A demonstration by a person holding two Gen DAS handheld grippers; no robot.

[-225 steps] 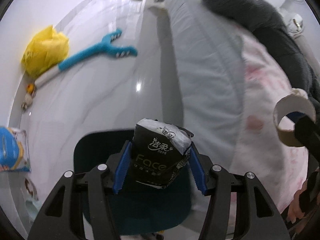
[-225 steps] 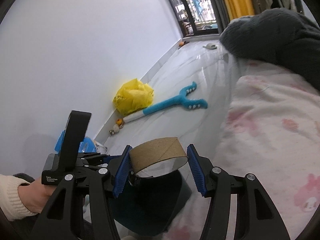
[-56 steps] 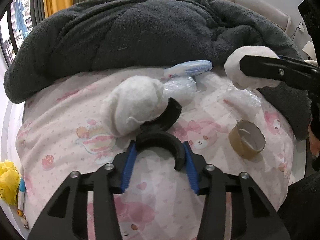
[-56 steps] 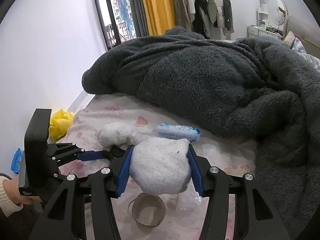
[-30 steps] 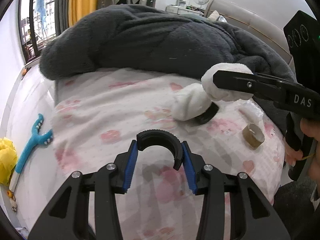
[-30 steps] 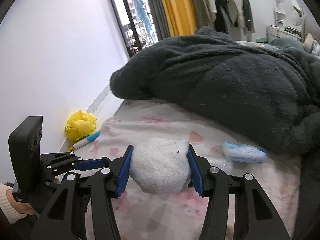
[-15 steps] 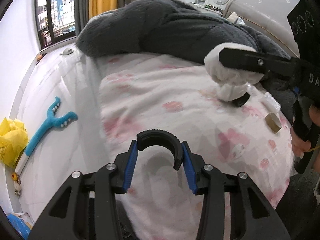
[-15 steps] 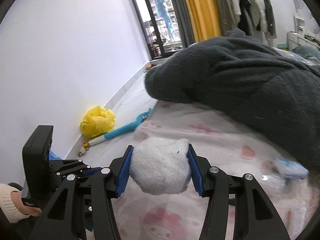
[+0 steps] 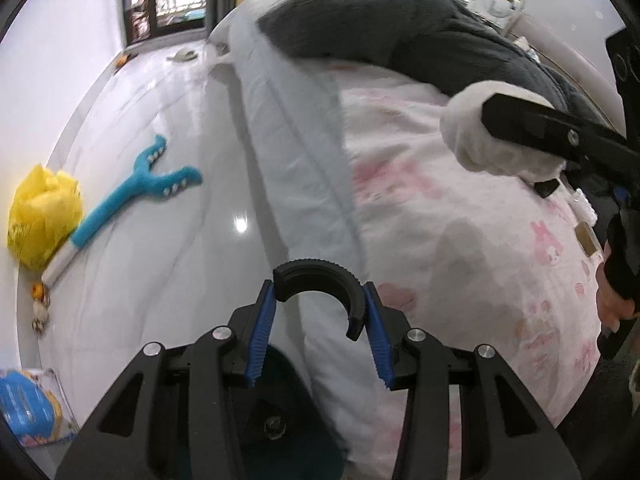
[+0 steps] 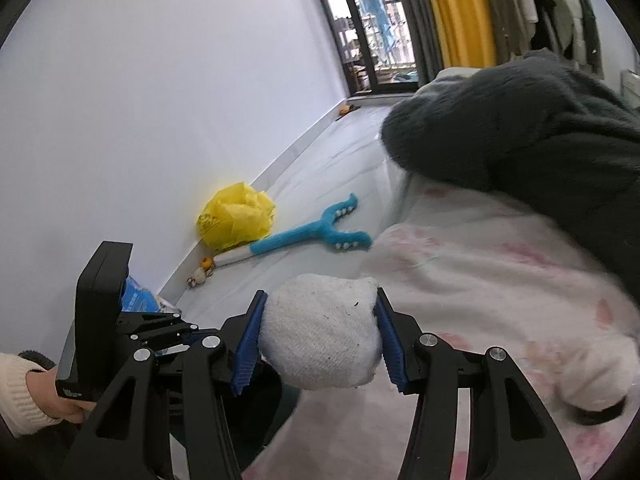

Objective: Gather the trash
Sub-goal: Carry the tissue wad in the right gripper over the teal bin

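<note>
- Between the blue-padded fingers of the left gripper [image 9: 319,330]: a black ribbed half-ring of plastic [image 9: 320,286], open side down, clamped at both ends.
- Below that gripper, partly hidden by the black frame: a dark teal round bin [image 9: 288,412] on the pale glossy floor [image 9: 160,240], just beside the bed's edge.
- Between the fingers of the right gripper [image 10: 320,346]: a white balled-up fabric wad with dark specks [image 10: 320,330], squeezed tight on both sides, held off the bed.
- From the left view: same wad [image 9: 484,132] jutting from the right gripper above the pink-printed white bedsheet [image 9: 460,216].
- At the sheet's far right edge: a small brown cardboard ring [image 9: 587,238], lying near the hand.
- Across the head of the bed: a dark grey fleece blanket [image 10: 520,136], heaped on the sheet.
- Against the white wall: a crumpled yellow plastic bag [image 10: 236,220], touching a blue forked fuzzy toy with a white handle [image 10: 312,234] on the floor.
- Near the wall, beside the left gripper's body: a blue printed packet [image 9: 24,404].
- At bottom left of the right view: left hand in a cream knit cuff [image 10: 24,392], gripping the left gripper's handle.
</note>
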